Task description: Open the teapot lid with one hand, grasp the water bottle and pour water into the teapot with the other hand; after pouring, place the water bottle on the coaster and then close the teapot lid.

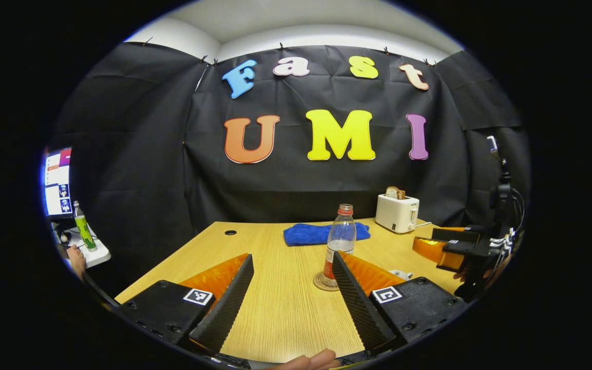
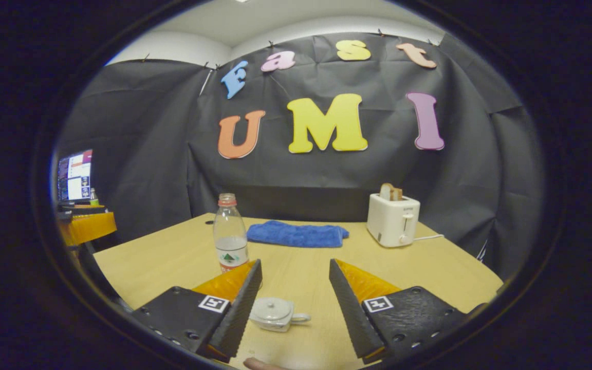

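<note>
A clear water bottle with a red cap stands upright on a round coaster mid-table, just beyond my left gripper, which is open and holds nothing. A sliver of the white teapot peeks out behind its right finger. In the right gripper view the small white teapot sits with its lid on, low between the fingers and close to the left one. My right gripper is open above it, touching nothing. The bottle stands behind, to the left. The right gripper also appears at the far right of the left gripper view.
A blue cloth lies at the back of the wooden table. A white toaster with bread stands at the back right. Off the table's left are a monitor, a green bottle and a hand.
</note>
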`<state>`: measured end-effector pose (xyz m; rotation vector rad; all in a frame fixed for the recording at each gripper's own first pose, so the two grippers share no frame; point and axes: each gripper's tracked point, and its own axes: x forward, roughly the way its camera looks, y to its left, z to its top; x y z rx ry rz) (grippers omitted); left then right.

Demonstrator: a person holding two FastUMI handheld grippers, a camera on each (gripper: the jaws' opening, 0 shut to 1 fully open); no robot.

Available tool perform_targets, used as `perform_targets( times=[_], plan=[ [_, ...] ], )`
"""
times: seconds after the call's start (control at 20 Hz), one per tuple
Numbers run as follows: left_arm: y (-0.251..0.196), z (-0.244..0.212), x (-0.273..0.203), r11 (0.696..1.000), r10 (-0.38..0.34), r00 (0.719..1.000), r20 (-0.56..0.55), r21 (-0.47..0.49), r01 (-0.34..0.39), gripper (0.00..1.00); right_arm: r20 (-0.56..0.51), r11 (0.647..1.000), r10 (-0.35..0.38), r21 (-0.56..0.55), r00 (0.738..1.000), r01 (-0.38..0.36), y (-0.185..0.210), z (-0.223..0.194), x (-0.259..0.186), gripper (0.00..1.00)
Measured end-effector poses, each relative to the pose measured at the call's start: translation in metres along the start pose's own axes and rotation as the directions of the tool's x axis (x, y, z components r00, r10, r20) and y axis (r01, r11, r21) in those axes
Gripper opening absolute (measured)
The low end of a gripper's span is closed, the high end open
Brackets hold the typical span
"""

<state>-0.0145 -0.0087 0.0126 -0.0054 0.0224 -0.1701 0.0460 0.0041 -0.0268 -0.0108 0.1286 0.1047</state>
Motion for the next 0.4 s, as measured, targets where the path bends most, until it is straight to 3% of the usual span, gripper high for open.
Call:
perform_targets(
  times=[0.2,0.4],
  plan=[
    [-0.002,0.002,-0.002,0.999,0.025,1.0,0.004,-0.021,-0.025,0.96,0.058,0.999,-0.05,0.003,0.997,0.05,-0.023,0.025,-0.032,0.97],
    [-0.009,0.003,-0.003,0.999,0.032,0.999,0.001,-0.037,-0.032,0.97,0.072,0.991,-0.133,-0.004,0.988,0.134,-0.062,0.036,-0.062,0.96]
  ],
)
